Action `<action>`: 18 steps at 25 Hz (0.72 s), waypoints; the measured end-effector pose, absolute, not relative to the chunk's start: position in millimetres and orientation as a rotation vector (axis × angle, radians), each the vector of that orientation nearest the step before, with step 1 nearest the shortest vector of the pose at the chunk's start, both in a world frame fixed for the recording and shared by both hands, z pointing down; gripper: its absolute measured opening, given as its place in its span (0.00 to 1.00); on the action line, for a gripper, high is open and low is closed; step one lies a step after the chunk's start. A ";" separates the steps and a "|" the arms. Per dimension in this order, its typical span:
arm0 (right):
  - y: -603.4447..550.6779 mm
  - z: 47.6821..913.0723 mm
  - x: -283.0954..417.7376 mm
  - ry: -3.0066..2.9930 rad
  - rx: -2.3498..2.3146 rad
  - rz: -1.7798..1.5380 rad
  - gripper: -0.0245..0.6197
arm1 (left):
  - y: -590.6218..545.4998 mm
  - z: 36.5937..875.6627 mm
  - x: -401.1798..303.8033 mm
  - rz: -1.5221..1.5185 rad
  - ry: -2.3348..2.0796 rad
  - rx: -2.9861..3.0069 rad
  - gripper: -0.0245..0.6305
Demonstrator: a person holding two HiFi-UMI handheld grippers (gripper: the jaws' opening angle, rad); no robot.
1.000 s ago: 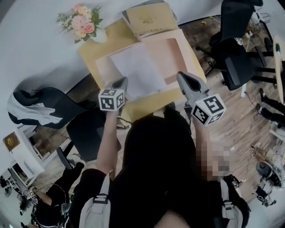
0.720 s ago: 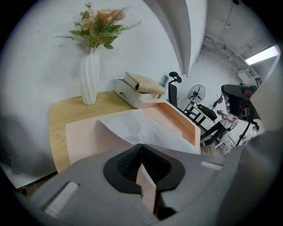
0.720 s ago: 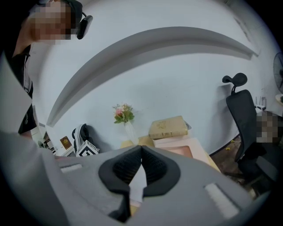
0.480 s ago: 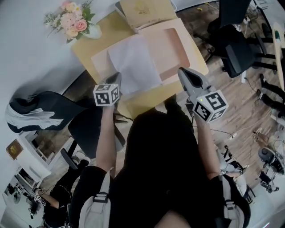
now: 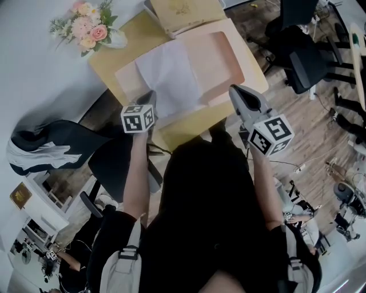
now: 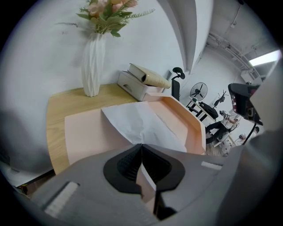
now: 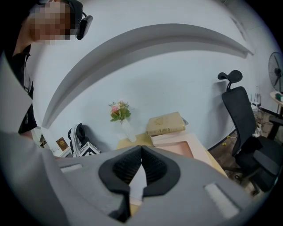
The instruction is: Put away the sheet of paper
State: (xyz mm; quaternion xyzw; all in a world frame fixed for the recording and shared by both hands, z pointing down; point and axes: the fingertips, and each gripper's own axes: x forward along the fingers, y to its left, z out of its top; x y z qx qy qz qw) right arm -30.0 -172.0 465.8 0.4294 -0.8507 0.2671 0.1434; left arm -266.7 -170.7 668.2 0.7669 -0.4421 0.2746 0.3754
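left tongs [image 6: 141,145] pinched on sheet of paper [image 6: 143,122] | right tongs [image 7: 141,148] together; empty

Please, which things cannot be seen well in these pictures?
- Sheet of paper: in the left gripper view, the left gripper hides its near edge.
- Book: in the head view, its cover print is too small to read.
- Desk: in the head view, the person's head hides its near edge.
- Pink folder: in the right gripper view, the right gripper hides its near part.

White creased sheet of paper [image 5: 170,77] flat on pink folder [image 5: 224,54].
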 end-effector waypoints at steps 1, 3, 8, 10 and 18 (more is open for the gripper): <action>-171.2 466.2 -29.4 -2.450 1.242 0.771 0.04 | -170.9 669.3 -262.1 0.702 -1.124 1.966 0.06; -169.1 466.5 -26.6 -2.440 1.254 0.772 0.04 | -171.1 672.1 -252.3 0.697 -1.113 1.966 0.06; -161.0 463.5 -12.8 -2.408 1.300 0.767 0.04 | -172.4 679.3 -224.2 0.691 -1.097 1.967 0.06; -156.5 463.1 -4.6 -2.393 1.320 0.766 0.04 | -175.2 680.5 -211.4 0.689 -1.097 1.969 0.06; -144.6 462.8 24.7 -2.345 1.381 0.777 0.04 | -191.0 681.0 -156.8 0.677 -1.081 1.997 0.06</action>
